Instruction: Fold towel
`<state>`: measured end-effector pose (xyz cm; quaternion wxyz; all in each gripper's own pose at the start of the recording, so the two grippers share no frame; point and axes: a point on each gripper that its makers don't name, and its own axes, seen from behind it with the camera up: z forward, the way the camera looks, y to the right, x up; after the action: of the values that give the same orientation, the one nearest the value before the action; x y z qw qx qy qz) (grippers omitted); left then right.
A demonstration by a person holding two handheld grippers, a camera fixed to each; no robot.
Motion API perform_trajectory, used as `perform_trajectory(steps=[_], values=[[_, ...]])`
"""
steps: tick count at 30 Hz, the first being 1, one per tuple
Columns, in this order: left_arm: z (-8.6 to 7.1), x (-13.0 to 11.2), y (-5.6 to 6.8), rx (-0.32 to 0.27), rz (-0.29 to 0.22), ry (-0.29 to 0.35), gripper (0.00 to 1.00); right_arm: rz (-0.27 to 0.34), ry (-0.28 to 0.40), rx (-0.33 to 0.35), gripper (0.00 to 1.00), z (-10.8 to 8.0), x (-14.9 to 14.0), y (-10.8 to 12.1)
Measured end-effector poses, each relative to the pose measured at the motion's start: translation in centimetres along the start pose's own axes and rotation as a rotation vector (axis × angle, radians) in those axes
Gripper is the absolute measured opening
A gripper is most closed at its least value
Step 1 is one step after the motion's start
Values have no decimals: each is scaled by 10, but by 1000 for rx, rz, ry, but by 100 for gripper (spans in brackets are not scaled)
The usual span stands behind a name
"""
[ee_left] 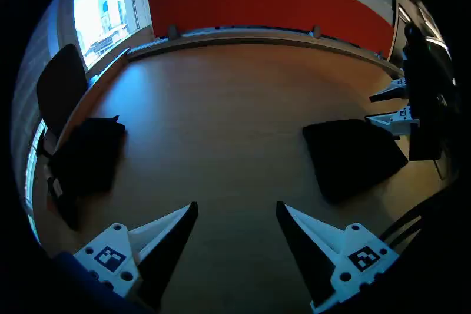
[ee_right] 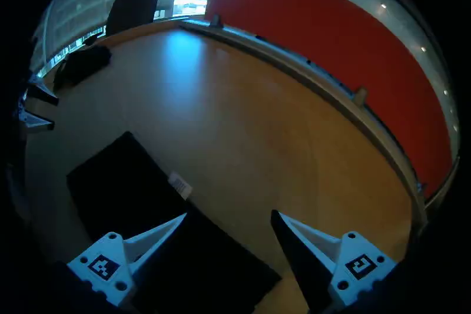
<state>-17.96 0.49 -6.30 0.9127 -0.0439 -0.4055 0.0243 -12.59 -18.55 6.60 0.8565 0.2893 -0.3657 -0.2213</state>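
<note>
— How far along are we getting with the towel (ee_right: 118, 190)?

— It is lying flat on the counter (ee_right: 247, 113) as a dark, compact rectangle with its white tag (ee_right: 179, 184) showing at one edge. We are judging it folded at least once; the layers are too dark to count.

— Are we gripping anything?

— No. We are hovering the right claw (ee_right: 229, 214) wide open and empty over the towel's near edge. The left claw (ee_left: 235, 204) is gaping empty over bare wood, well apart from it.

— What is remaining?

— We are guessing one more fold, or a smoothing.
</note>
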Motion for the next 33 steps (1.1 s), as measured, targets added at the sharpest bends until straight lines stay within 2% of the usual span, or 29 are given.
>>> perform_trajectory(steps=[15, 24, 33], values=[[-1, 0, 1, -2, 0, 1, 99, -13, 4, -21, 100, -1, 8, 18], [-1, 1, 4, -8, 2, 5, 98, 8, 22, -29, 100, -6, 18, 28], [-3, 1, 9, -12, 5, 6, 98, 32, 16, -16, 100, -24, -3, 13]])
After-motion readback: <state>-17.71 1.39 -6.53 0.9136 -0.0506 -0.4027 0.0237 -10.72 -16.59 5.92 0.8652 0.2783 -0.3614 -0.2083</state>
